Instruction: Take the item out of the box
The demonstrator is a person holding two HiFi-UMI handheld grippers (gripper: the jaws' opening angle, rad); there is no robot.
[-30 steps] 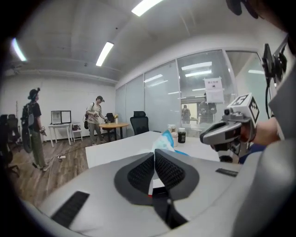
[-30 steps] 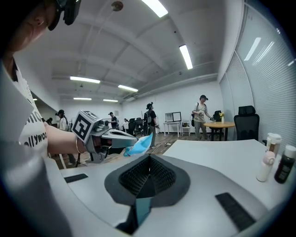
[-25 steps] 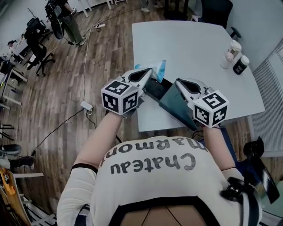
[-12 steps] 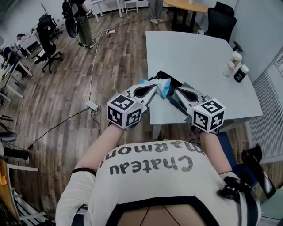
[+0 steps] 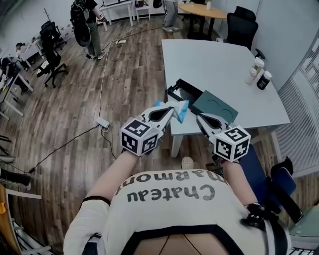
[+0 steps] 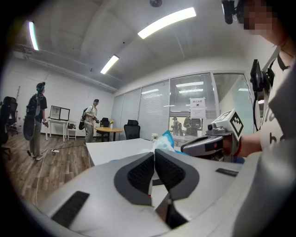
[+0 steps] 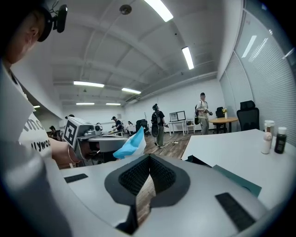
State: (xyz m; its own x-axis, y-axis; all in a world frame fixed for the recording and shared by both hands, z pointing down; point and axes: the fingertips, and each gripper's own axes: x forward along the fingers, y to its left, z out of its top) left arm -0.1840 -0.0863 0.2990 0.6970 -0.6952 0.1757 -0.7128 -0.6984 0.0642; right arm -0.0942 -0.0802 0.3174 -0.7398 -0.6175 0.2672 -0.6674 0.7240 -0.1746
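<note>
An open black box (image 5: 183,91) lies on the white table (image 5: 214,60), with its teal lid (image 5: 215,106) beside it. My left gripper (image 5: 171,110) is shut on a blue and white packet (image 5: 181,110), held in the air just off the table's near left edge, clear of the box. In the left gripper view the packet (image 6: 164,139) sticks up past the closed left gripper (image 6: 153,152). My right gripper (image 5: 201,118) is shut with nothing in it, next to the lid's near corner. The right gripper (image 7: 149,158) view shows the packet (image 7: 131,144) to its left, and the box (image 7: 200,160).
Two bottles (image 5: 258,74) stand at the table's far right edge. A round wooden table (image 5: 205,11) and black chairs (image 5: 240,27) are beyond it. Cables and a power strip (image 5: 103,121) lie on the wood floor at left. People stand at the back of the room (image 5: 84,22).
Both grippers have drawn back from over the box toward the table's near edge. The packet came away with the left gripper and now hangs outside the box.
</note>
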